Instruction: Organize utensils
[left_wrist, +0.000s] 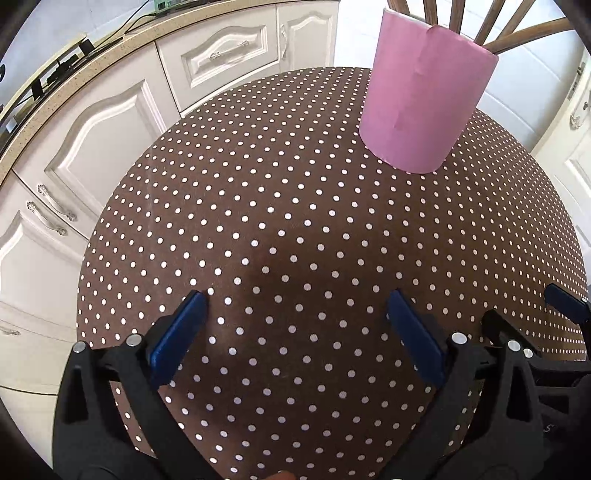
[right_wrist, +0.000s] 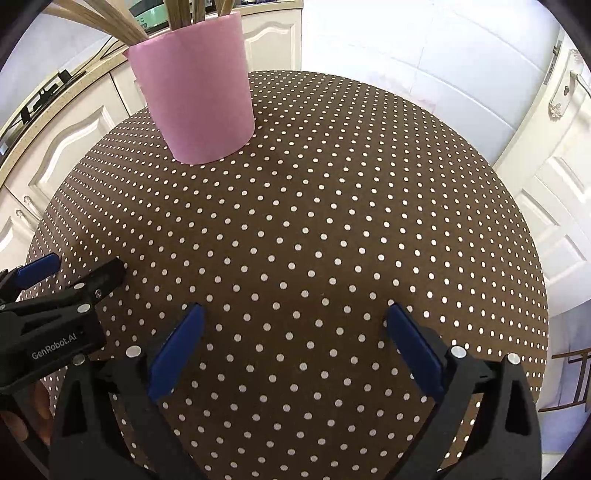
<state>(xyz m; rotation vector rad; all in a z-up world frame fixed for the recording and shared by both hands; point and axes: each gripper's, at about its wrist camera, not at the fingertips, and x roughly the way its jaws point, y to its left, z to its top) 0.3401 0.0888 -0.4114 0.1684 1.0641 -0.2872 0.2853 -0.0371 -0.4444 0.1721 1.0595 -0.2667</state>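
Round table (left_wrist: 258, 221) under a brown cloth with white dots, bare across most of its top in both views. Pink cup (left_wrist: 424, 103) upright on the cloth, upper right of the left wrist frame, upper left of the right wrist frame (right_wrist: 195, 92). Wooden utensils (left_wrist: 517, 35) standing in the cup, handles fanned out above the rim; same handles at the top left of the right wrist frame (right_wrist: 110, 20). Working ends hidden inside the cup.

Left gripper (left_wrist: 299, 299) at lower centre of its frame, blue pads spread wide, nothing between them, only dotted cloth in the gap. Also visible at the left edge of the right wrist frame (right_wrist: 90, 271).

Right gripper (right_wrist: 295, 312) at lower centre of its frame, pads equally wide apart, nothing held. One blue pad of it at the right edge of the left wrist frame (left_wrist: 565, 302).

Both grippers well apart from the cup. White cabinets (left_wrist: 103, 122) and a speckled counter (left_wrist: 110, 48) along the left of both frames.
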